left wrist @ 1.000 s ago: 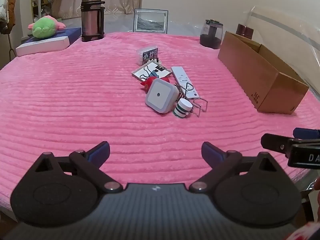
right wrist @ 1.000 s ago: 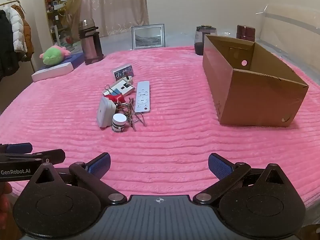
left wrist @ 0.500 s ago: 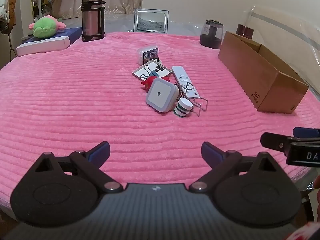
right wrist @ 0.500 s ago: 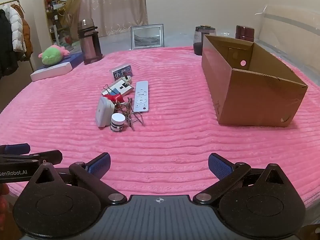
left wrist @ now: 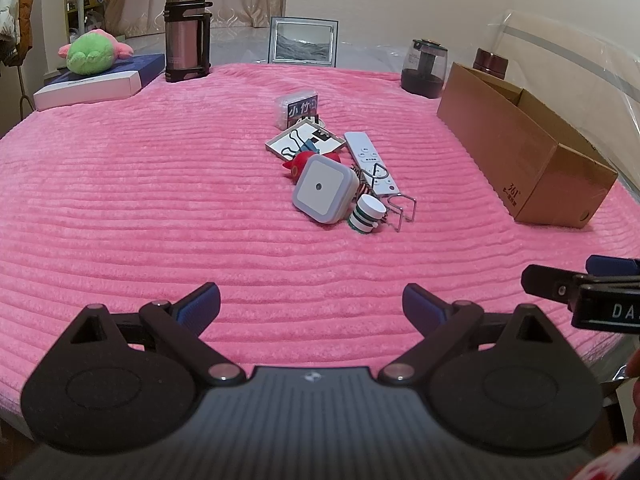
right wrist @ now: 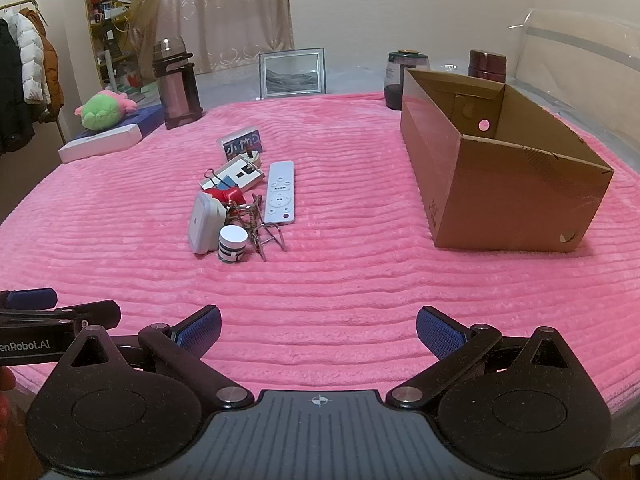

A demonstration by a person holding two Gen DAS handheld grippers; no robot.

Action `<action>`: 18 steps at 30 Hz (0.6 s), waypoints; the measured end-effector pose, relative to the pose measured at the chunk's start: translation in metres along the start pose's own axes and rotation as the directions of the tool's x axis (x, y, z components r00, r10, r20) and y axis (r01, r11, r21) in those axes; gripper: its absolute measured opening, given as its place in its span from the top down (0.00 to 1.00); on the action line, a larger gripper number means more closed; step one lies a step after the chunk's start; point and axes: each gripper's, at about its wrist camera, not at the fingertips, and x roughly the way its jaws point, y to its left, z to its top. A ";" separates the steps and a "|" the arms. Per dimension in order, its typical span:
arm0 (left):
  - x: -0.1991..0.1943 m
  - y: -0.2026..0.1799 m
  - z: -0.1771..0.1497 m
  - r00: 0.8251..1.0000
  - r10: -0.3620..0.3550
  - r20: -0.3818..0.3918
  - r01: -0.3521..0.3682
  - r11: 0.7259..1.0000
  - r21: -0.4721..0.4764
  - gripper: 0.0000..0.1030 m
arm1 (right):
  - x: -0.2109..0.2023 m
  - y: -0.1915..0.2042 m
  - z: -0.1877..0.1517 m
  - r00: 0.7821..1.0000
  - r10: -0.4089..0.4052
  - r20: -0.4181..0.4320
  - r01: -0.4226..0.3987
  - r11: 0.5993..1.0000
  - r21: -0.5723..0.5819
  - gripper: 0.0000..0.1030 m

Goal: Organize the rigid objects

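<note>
Change: none, both grippers (left wrist: 311,302) (right wrist: 319,326) unmoved, fingers apart, empty | Surface: pink blanket (left wrist: 140,208), clutter (left wrist: 332,176) centre frame, box (right wrist: 496,184) right.

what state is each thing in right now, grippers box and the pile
left gripper: open, empty, low over the blanket
right gripper: open, empty
cardboard box: open on top, upright; what can be seen inside is bare
white remote: lying flat, buttons up
square night light: tilted, propped on the pile
small white cylinder: standing upright
thermos: upright, lid on
</note>
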 end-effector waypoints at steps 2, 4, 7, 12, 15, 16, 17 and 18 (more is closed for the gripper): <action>0.000 0.000 0.000 1.000 0.000 0.000 0.000 1.000 -0.001 0.07 | 0.000 0.000 0.000 1.000 -0.001 0.000 0.001 1.000 -0.002 0.02; 0.000 0.000 0.000 1.000 0.000 0.000 0.000 1.000 -0.001 0.07 | 0.000 0.000 0.000 1.000 0.000 -0.001 0.000 1.000 -0.001 0.02; 0.000 0.000 0.000 1.000 0.000 0.000 0.000 1.000 -0.001 0.07 | 0.000 0.000 0.000 1.000 -0.001 0.000 0.001 1.000 -0.001 0.02; 0.000 0.000 0.000 1.000 -0.001 0.001 0.001 1.000 -0.002 0.07 | 0.001 0.000 0.000 1.000 -0.001 0.000 0.001 1.000 -0.001 0.02; 0.000 0.000 0.000 1.000 -0.002 0.001 0.002 1.000 -0.003 0.07 | 0.001 -0.001 0.000 1.000 -0.001 -0.001 0.001 1.000 -0.002 0.02; 0.000 0.000 0.000 1.000 -0.003 0.002 0.003 1.000 -0.004 0.07 | 0.001 0.000 0.000 1.000 -0.001 0.000 0.001 1.000 -0.003 0.02; 0.000 0.000 0.000 1.000 -0.002 0.002 0.002 1.000 -0.005 0.07 | 0.001 -0.001 0.000 1.000 -0.001 0.000 0.001 1.000 -0.003 0.02; 0.000 0.000 0.000 1.000 -0.002 0.003 0.002 1.000 -0.005 0.07 | 0.001 -0.001 0.000 1.000 -0.002 0.000 0.002 1.000 -0.002 0.02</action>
